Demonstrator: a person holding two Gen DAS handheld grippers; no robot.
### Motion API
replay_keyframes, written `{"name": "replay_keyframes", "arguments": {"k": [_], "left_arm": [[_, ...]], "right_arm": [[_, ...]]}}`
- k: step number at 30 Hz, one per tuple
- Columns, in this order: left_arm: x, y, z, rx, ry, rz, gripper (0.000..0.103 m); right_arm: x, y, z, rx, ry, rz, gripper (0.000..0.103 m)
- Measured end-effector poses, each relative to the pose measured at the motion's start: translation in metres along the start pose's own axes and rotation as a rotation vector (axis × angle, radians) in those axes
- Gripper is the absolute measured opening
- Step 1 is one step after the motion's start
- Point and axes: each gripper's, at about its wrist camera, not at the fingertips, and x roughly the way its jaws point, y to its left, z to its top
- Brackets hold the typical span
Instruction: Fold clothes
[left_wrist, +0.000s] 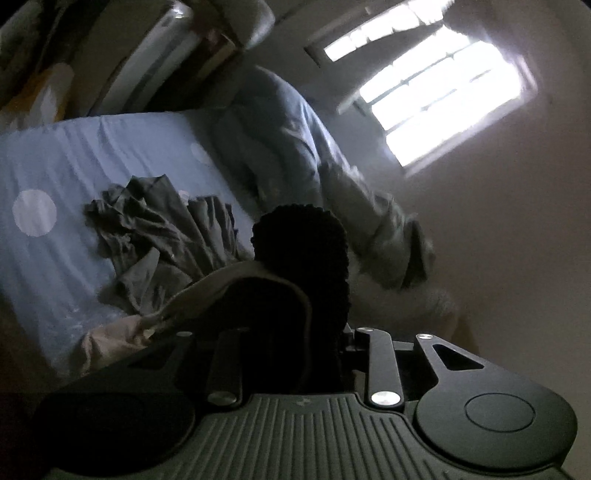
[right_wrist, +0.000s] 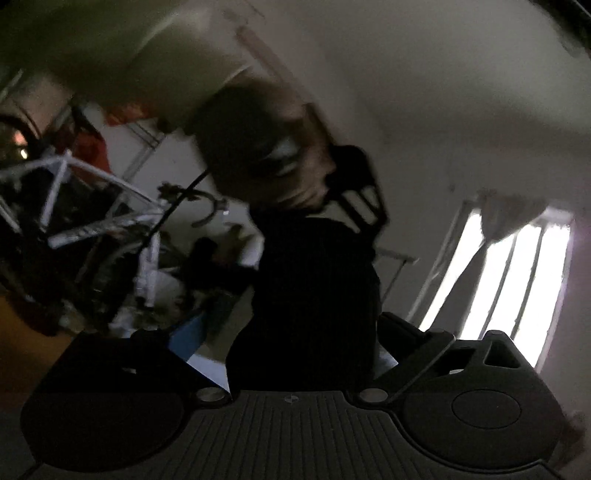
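Note:
In the left wrist view my left gripper (left_wrist: 295, 280) is shut on a pale beige garment (left_wrist: 229, 288) that drapes over its fingers and trails down to the lower left. A crumpled grey garment (left_wrist: 162, 232) lies on the blue bed sheet (left_wrist: 74, 155) beyond it. In the right wrist view my right gripper (right_wrist: 314, 295) is raised and dark; a black mass of cloth (right_wrist: 314, 280) covers its fingers, so its state is unclear. The person's hand with the other gripper (right_wrist: 295, 162) shows blurred above it.
A blue patterned duvet (left_wrist: 291, 136) is bunched along the bed's far side by the wall. A bright barred window (left_wrist: 439, 92) is beyond. The right wrist view shows a white bicycle frame (right_wrist: 92, 206) and clutter at left, and a window (right_wrist: 498, 280) at right.

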Motion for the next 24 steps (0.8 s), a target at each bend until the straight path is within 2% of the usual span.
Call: {"name": "replay_keyframes", "arguments": {"k": [7, 9, 11, 12, 14, 17, 19, 21, 23, 24], "left_arm": [[-0.007, -0.035, -0.016, 0.155, 0.11, 0.04, 0.03], [-0.008, -0.038, -0.019, 0.18, 0.103, 0.036, 0.03], [-0.009, -0.035, -0.017, 0.175, 0.089, 0.039, 0.03], [-0.01, -0.035, -0.017, 0.174, 0.082, 0.036, 0.03], [-0.009, -0.03, -0.015, 0.165, 0.068, 0.031, 0.031], [-0.002, -0.022, -0.014, 0.153, 0.069, -0.013, 0.037], [0.007, -0.016, -0.014, 0.155, 0.097, -0.062, 0.048], [0.012, -0.011, -0.016, 0.146, 0.115, -0.063, 0.059], [0.014, -0.01, -0.017, 0.16, 0.131, -0.048, 0.062], [0.014, -0.011, -0.018, 0.174, 0.135, -0.031, 0.068]], "right_arm": [[0.036, 0.03, -0.003, -0.1, 0.046, -0.255, 0.097], [0.044, 0.028, -0.006, -0.091, 0.064, -0.296, 0.088], [0.04, 0.017, -0.006, -0.055, 0.059, -0.322, 0.055], [0.037, 0.009, -0.006, -0.033, 0.056, -0.322, 0.049], [0.028, -0.011, -0.006, 0.02, 0.062, -0.268, 0.031], [0.016, -0.041, -0.004, 0.112, 0.086, -0.166, 0.022], [0.007, -0.063, -0.005, 0.157, 0.1, -0.11, 0.019], [0.001, -0.078, -0.007, 0.164, 0.114, -0.061, 0.018], [-0.005, -0.091, -0.012, 0.184, 0.124, -0.021, 0.017], [-0.008, -0.097, -0.014, 0.187, 0.126, -0.006, 0.017]]}}
